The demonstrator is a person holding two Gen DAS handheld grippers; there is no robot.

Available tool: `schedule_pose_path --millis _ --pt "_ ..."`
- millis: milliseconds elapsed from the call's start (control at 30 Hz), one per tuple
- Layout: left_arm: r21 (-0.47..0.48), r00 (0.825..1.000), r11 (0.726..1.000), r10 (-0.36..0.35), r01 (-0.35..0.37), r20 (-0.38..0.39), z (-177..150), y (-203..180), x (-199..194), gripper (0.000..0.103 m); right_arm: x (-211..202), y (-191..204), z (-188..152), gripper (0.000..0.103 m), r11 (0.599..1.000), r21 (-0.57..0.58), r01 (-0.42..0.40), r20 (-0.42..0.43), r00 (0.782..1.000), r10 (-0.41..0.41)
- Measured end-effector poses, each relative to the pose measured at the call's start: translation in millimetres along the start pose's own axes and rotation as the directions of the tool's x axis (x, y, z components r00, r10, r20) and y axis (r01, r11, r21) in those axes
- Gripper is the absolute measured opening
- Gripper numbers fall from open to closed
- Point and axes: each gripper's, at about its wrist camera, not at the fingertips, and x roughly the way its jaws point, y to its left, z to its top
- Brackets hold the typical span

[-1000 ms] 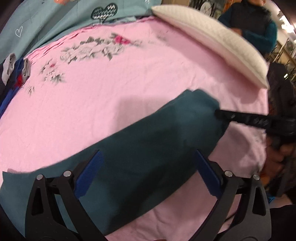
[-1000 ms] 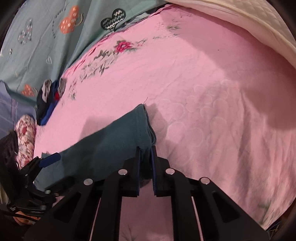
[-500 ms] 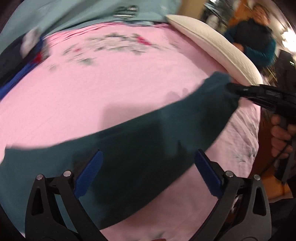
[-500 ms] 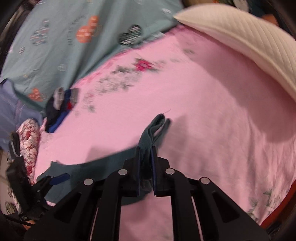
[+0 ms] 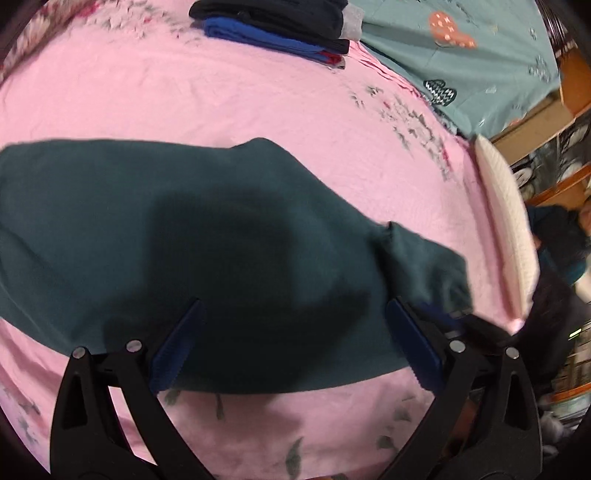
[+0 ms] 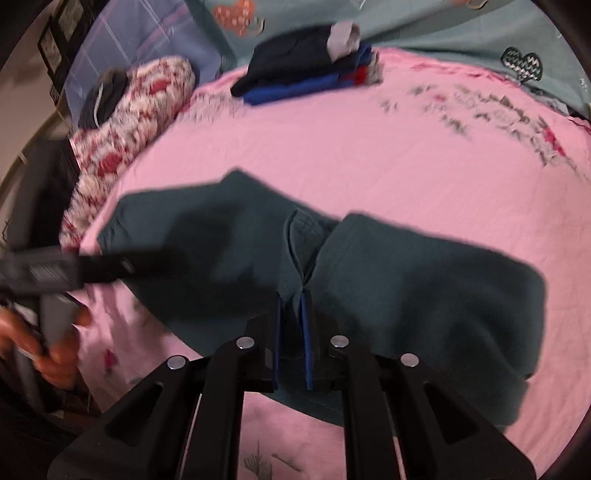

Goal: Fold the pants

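Dark teal pants (image 5: 207, 236) lie across the pink bed sheet (image 5: 221, 99). My left gripper (image 5: 291, 332) is open and empty, its blue pads hovering over the near part of the pants. My right gripper (image 6: 293, 314) is shut on a pinched fold of the pants (image 6: 424, 291), with the leg end folded over toward the waist. In the right wrist view the left gripper (image 6: 88, 266) reaches in from the left over the pants. In the left wrist view the right gripper (image 5: 454, 317) shows at the right, holding the cloth.
A stack of folded dark and blue clothes (image 5: 280, 26) sits at the far side of the bed. A teal patterned blanket (image 5: 480, 55) lies beyond. A white pillow (image 5: 506, 221) is at the right edge. A floral pillow (image 6: 125, 122) lies at the left.
My right gripper has carried the leg end of the pants across, folding it over. Both views have swung round, so the clothes stack is now ahead.
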Motion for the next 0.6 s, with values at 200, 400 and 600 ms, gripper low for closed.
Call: schedule_pose_path --millis 200,400,600 --pt "-0.125 0.937 0.951 -0.303 0.284 -0.173 29 -25 47 0.099 -15 0 0 0.01 1.0 0.005 0.007 0.04 0.999 -0.007" --pt "-0.093 0.866 0.937 -0.347 0.336 -0.361 47 -76 101 0.097 -23 8 -8 0.01 0.999 -0.018 0.042 0.07 0.997 -0.041" --pt "0.043 0.844 0.922 -0.333 0.386 -0.42 55 -113 116 0.035 -36 23 -5 0.01 0.994 -0.045 0.095 0.135 0.987 -0.088"
